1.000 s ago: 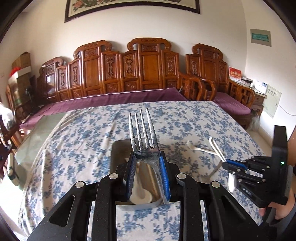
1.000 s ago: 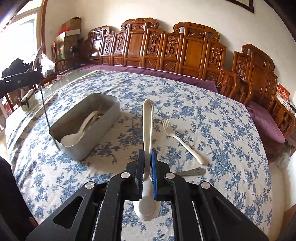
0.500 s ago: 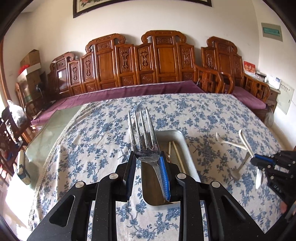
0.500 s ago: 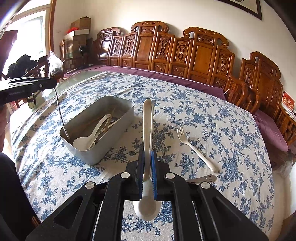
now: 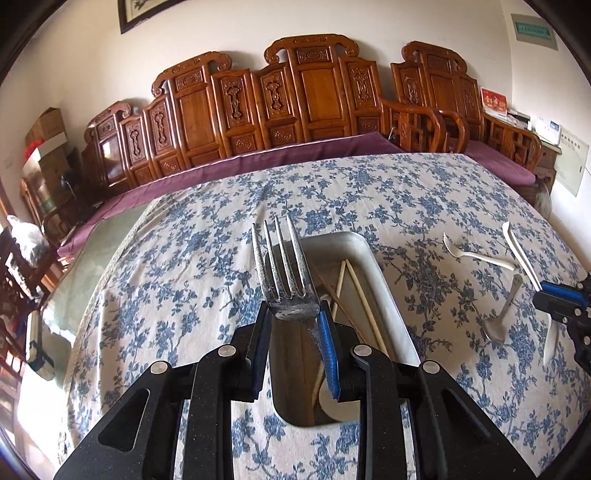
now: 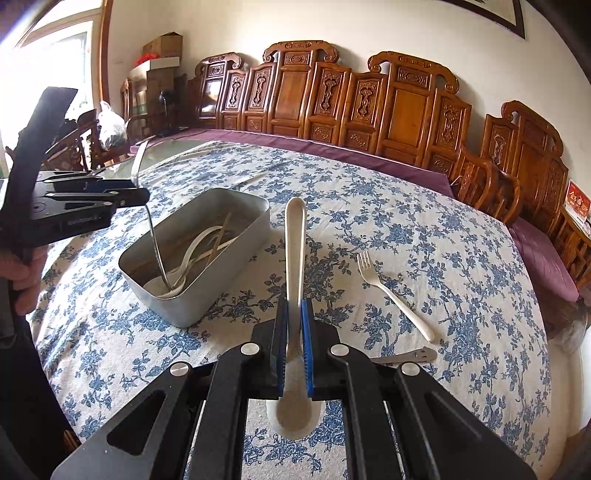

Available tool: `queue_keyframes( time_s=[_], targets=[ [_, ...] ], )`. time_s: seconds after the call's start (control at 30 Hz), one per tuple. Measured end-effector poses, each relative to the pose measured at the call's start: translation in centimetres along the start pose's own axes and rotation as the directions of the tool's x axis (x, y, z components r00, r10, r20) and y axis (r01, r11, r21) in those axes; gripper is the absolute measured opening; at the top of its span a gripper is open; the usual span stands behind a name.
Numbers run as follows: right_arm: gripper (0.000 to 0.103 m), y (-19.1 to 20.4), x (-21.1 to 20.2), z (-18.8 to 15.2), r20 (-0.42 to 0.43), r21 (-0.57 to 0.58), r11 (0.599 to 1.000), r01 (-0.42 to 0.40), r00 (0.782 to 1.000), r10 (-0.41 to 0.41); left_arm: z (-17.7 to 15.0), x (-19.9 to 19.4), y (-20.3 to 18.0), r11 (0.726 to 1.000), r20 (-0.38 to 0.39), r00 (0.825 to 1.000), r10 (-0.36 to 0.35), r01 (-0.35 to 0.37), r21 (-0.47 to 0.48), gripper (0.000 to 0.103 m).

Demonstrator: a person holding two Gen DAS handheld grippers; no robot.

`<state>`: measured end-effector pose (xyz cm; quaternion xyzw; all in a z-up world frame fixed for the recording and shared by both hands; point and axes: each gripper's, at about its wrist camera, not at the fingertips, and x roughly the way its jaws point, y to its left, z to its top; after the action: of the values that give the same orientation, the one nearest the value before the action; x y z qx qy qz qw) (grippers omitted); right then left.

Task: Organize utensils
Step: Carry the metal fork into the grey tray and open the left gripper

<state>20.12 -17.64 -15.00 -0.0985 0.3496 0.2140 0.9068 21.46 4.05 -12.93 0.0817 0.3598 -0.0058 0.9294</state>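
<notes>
It was a home, a sitting or dining room by its furniture. Beyond the tongs, along the far wall, ran a carved rosewood-style bench [image 5: 310,107] with tall panelled backs and a purple seat cushion [image 5: 236,170]; matching armchairs [image 6: 517,177] stood to the right. A framed painting [image 5: 147,11] hung on the pale wall above. Under the tongs spread a table covered with a blue-flowered tablecloth [image 5: 369,192]. Far left, cardboard boxes [image 6: 162,51] were stacked in a corner beside a bright window [image 6: 55,62]. Far right, a side table [image 5: 546,147] held a red card and papers.
</notes>
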Motion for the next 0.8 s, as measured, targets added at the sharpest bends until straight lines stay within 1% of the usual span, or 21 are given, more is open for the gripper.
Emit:
queue_keyframes(
  time_s=[0.2, 0.37, 0.53, 0.63, 0.67, 0.8],
  targets=[
    [0.009, -0.3, 0.3, -0.2, -0.007, 0.001, 1.0, -0.007, 1.0, 0.007, 1.4, 2.5, -0.9, 1.0, -0.001, 1.0, -0.006, 0.006, 0.029, 0.023],
    [0.009, -0.6, 0.8, 0.0, -0.016, 0.01, 1.0, -0.017, 1.0, 0.017, 2.2, 5.0, -1.6, 0.998, -0.033, 0.999, -0.008, 0.01, 0.06, 0.023],
    [0.009, -1.1, 1.2, 0.5, -0.015, 0.052, 0.997, -0.06, 0.998, 0.06, 2.6, 7.8, -1.7, 0.998, -0.088, 0.996, -0.029, 0.034, 0.061, 0.023],
    [0.009, -1.1, 1.8, 0.7, -0.022, 0.076, 0.995, -0.071, 0.997, 0.073, 2.6, 9.6, -1.4, 0.997, -0.143, 0.988, -0.061, 0.068, 0.041, 0.023],
    [0.009, -1.0, 2.1, 0.6, -0.028, 0.076, 0.995, -0.072, 0.997, 0.074, 2.6, 10.2, -1.3, 0.997, -0.164, 0.984, -0.065, 0.072, 0.037, 0.023],
    [0.009, -0.6, 2.8, 0.5, -0.044, 0.07, 0.994, -0.079, 0.996, 0.082, 2.4, 11.0, -0.8, 0.997, -0.206, 0.976, -0.067, 0.071, 0.015, 0.024]
  ],
)
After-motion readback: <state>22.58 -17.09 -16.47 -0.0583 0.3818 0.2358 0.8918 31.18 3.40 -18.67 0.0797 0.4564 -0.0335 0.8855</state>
